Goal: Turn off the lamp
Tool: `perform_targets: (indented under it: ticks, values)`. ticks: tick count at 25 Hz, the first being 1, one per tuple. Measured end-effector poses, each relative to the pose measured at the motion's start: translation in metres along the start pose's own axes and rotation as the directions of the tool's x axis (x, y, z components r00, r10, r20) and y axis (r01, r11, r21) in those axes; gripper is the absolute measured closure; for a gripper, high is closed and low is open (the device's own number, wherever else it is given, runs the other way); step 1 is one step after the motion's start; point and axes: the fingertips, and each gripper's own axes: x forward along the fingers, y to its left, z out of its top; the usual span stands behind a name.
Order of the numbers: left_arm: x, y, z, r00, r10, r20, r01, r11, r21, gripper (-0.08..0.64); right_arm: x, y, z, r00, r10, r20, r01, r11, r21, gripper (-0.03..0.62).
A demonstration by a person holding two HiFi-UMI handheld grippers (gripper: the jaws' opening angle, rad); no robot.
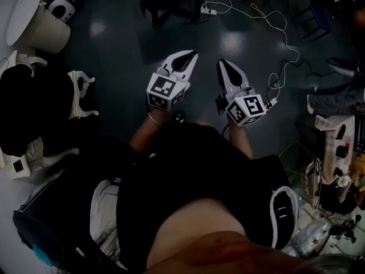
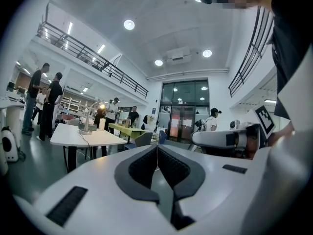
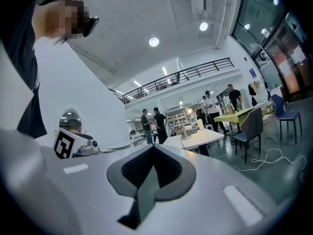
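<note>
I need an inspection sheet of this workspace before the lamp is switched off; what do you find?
Surface: white table, far ahead of the grippers.
Job's things: desk lamp standing on it, lit.
Clutter: white cylinder beside the lamp.
Grippers: left gripper and right gripper shut, empty.
Cables: white cable looping on the dark floor.
Surroundings: people standing beyond the table.
</note>
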Motion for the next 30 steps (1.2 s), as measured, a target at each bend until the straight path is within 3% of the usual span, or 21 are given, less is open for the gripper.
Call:
perform_targets:
  ticks: [10, 30]
  values:
    - [-0.008, 0.004, 0.004, 1.000, 0.000, 0.015, -0.001, 1.000, 0.005, 0.554, 0.006, 0.005, -0.003, 1.000, -0.005, -0.006, 0.005, 1.000, -0.010, 0.601]
    - [-0.023, 0.035, -0.014, 0.994, 0.105, 0.004, -0.105, 0.991, -0.078, 0.554, 0.034, 0.004, -0.014, 0.997, 0.051, -0.061, -0.051, 0.999, -0.005, 0.601]
